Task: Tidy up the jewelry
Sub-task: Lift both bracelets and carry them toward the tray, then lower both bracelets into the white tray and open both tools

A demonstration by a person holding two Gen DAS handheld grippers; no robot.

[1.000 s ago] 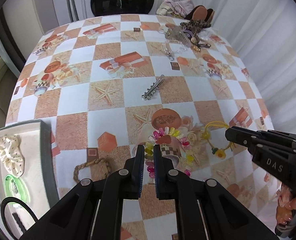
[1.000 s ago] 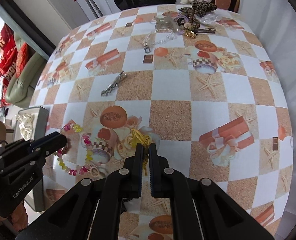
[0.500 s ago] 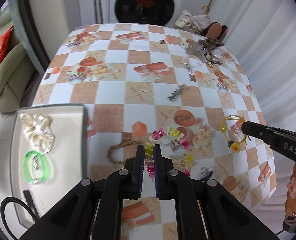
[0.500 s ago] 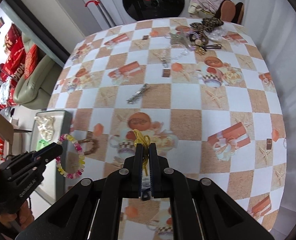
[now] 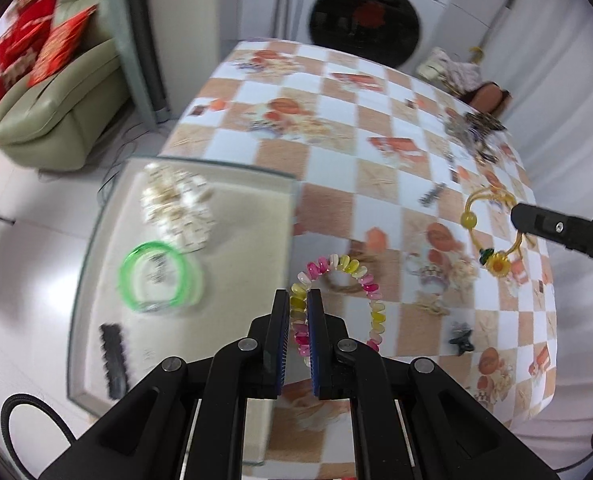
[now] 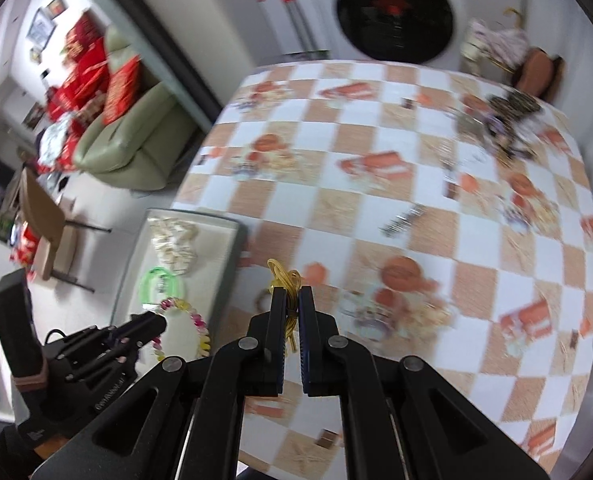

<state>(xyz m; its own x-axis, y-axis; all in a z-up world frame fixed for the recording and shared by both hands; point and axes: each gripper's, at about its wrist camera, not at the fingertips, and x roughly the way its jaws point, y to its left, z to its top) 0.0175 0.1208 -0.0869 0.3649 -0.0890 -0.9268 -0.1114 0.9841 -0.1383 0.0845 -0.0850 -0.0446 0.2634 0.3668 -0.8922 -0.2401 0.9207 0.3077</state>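
Table: checkered orange-and-white tablecloth table, loose jewelry far end.
Tray: grey rectangular tray at table's left edge, holding green ring, cream scrunchie.
Left gripper: pinching pink-yellow beaded bracelet, lifted above the table's edge.
Right gripper: pinching yellow cord bracelet, airborne.

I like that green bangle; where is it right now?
The green bangle lies in the grey tray left of the table, just below the cream scrunchie.

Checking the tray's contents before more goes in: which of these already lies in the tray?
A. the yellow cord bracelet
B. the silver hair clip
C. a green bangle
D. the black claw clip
C: the green bangle lies in the tray below a cream scrunchie.
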